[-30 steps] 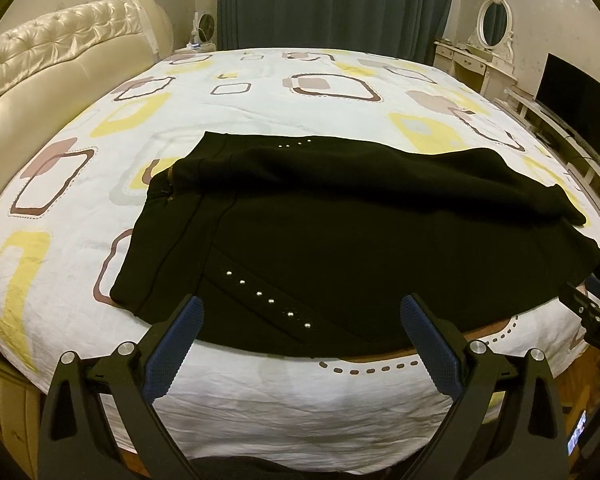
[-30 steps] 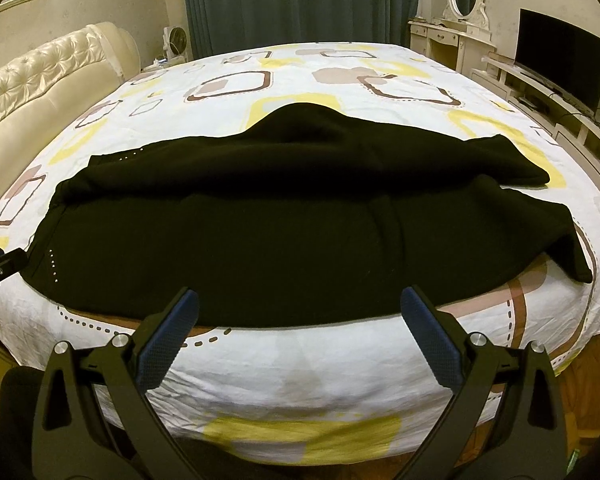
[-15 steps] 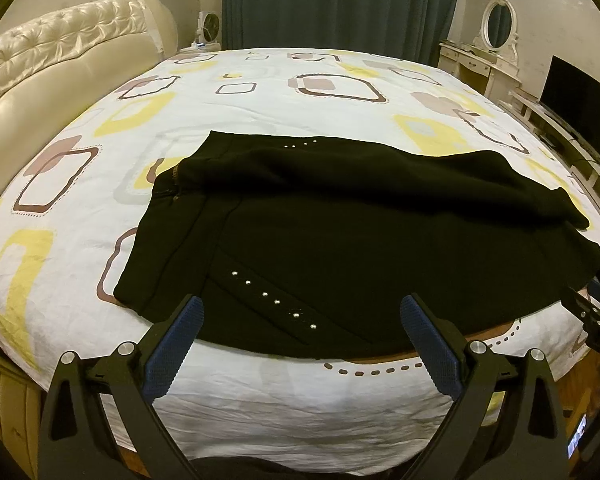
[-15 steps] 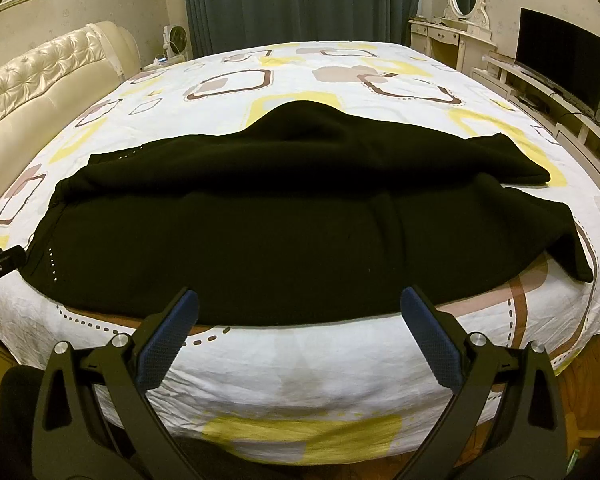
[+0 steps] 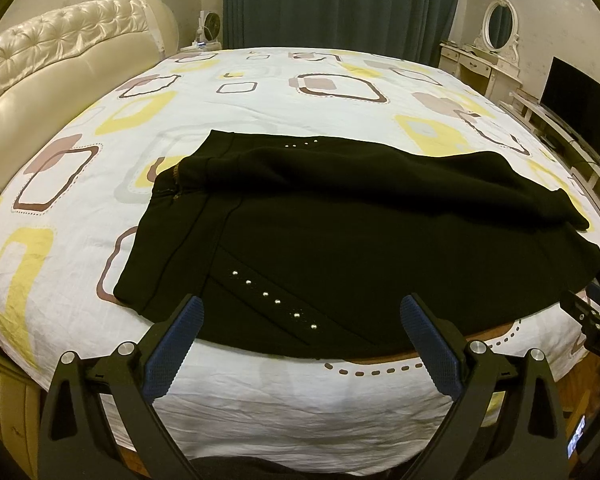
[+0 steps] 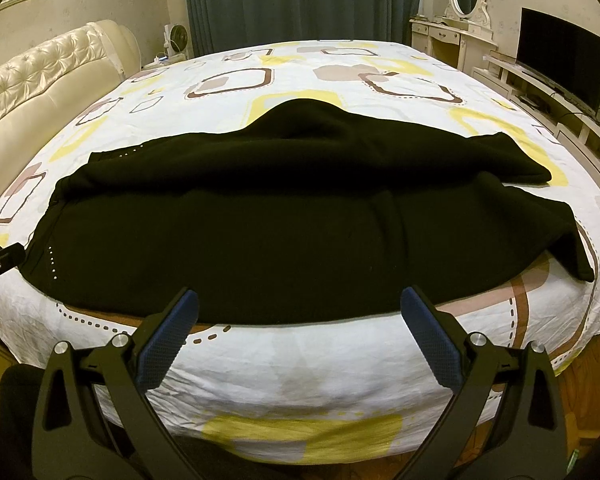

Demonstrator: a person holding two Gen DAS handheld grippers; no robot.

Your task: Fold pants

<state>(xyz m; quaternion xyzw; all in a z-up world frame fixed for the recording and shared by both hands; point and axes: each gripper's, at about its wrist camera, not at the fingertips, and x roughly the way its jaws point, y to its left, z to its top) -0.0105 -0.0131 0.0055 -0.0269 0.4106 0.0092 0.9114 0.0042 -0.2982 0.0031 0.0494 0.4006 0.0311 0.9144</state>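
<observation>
Black pants (image 5: pixel 360 240) lie spread across the near half of the bed, waistband to the left, legs running right; they also show in the right wrist view (image 6: pixel 280 220). A row of silver studs (image 5: pixel 272 298) marks the near left part. The far leg lies partly folded over the near one. My left gripper (image 5: pixel 300 344) is open and empty, just short of the pants' near edge by the studs. My right gripper (image 6: pixel 300 336) is open and empty, at the near edge over the leg section. Each gripper shows at the edge of the other's view.
The bed (image 5: pixel 260 92) has a white cover with yellow and brown squares, and a cream tufted headboard (image 5: pixel 52 68) at the left. A dressing table with mirror (image 6: pixel 460 20) and a TV (image 6: pixel 560 64) stand at the right. Dark curtains hang behind. Wooden floor shows at lower right.
The left gripper has drifted slightly left and back, so the pants sit a little further right in its view. The right gripper has barely moved. Both stay open.
</observation>
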